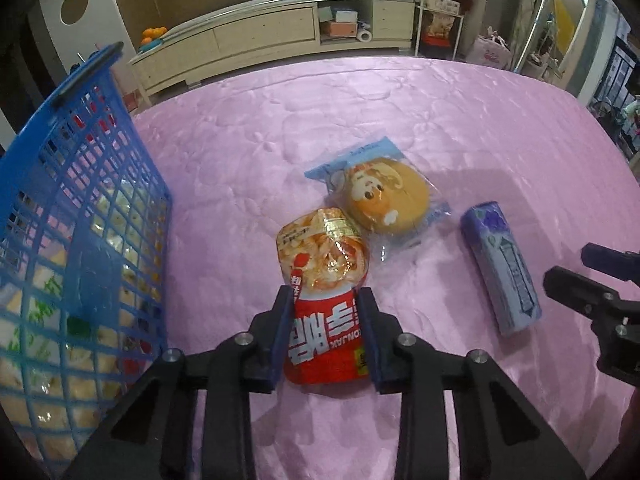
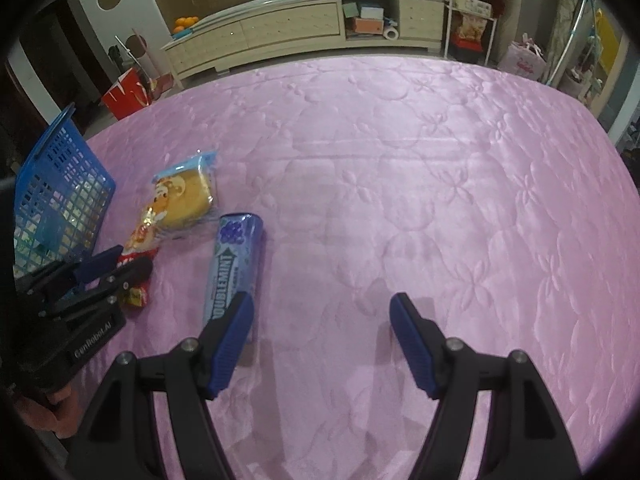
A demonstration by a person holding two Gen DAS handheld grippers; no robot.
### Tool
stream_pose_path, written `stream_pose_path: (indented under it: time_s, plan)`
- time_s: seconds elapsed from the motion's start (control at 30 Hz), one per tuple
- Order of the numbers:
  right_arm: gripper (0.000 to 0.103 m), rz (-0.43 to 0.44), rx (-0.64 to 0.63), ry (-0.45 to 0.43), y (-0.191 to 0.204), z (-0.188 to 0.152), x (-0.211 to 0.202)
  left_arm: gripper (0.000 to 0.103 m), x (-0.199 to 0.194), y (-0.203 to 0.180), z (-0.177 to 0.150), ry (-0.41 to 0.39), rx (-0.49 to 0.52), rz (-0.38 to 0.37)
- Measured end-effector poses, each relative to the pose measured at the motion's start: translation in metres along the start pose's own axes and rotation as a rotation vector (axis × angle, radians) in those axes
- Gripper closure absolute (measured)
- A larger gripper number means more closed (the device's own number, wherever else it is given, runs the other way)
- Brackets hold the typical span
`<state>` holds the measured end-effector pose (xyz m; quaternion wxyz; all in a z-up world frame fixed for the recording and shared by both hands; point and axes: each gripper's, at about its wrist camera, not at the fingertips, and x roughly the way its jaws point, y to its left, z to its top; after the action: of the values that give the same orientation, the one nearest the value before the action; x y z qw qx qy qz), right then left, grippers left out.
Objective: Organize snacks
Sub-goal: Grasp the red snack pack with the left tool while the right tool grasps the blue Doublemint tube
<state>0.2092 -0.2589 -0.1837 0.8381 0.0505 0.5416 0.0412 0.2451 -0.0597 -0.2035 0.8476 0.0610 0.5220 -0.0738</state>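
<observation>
A red konjac snack packet (image 1: 324, 264) lies on the pink quilted cloth, and my left gripper (image 1: 326, 294) is shut on its lower half, one blue pad on each side. The same grip shows in the right wrist view, where the left gripper (image 2: 132, 260) holds the packet (image 2: 140, 236). A wrapped round bun (image 1: 384, 196) (image 2: 188, 196) touches the packet's far end. To the right lies a purple gum tube (image 1: 500, 268) (image 2: 234, 264). My right gripper (image 2: 322, 300) (image 1: 576, 268) stands open over bare cloth, its left finger just beside the tube's near end.
A blue mesh basket (image 1: 80, 200) (image 2: 60, 184) stands at the left with several snack packs inside. The pink cloth (image 2: 400, 160) stretches wide to the right and back. Beyond its far edge are a pale low cabinet (image 1: 280, 28) and a red box (image 2: 124, 96) on the floor.
</observation>
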Motion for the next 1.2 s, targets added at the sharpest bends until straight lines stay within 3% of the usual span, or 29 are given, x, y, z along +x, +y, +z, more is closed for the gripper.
stream_pose_path:
  time_s: [0.3,0.63,0.7,0.8,0.87,1.2]
  plan:
    - [0.028,0.019,-0.011,0.017,0.018,0.007,0.0,0.074,-0.02,0.01,-0.005,-0.047,-0.036,-0.065]
    - [0.028,0.013,-0.094,0.064,0.047,0.017,0.018,0.074,-0.026,0.015,-0.01,-0.061,-0.012,-0.072]
    - [0.032,-0.002,-0.112,0.069,0.051,0.018,0.022,0.074,-0.026,0.015,-0.01,-0.061,-0.001,-0.068]
    - [0.049,0.008,-0.126,0.089,0.055,0.018,0.03,0.074,-0.024,0.006,-0.006,-0.06,0.003,-0.065]
    - [0.068,-0.002,-0.156,0.065,0.058,0.017,0.029,0.074,-0.023,0.005,-0.006,-0.061,0.005,-0.061]
    - [0.068,0.018,-0.108,0.022,0.048,0.004,-0.007,0.074,-0.045,-0.001,-0.011,-0.102,0.02,-0.086]
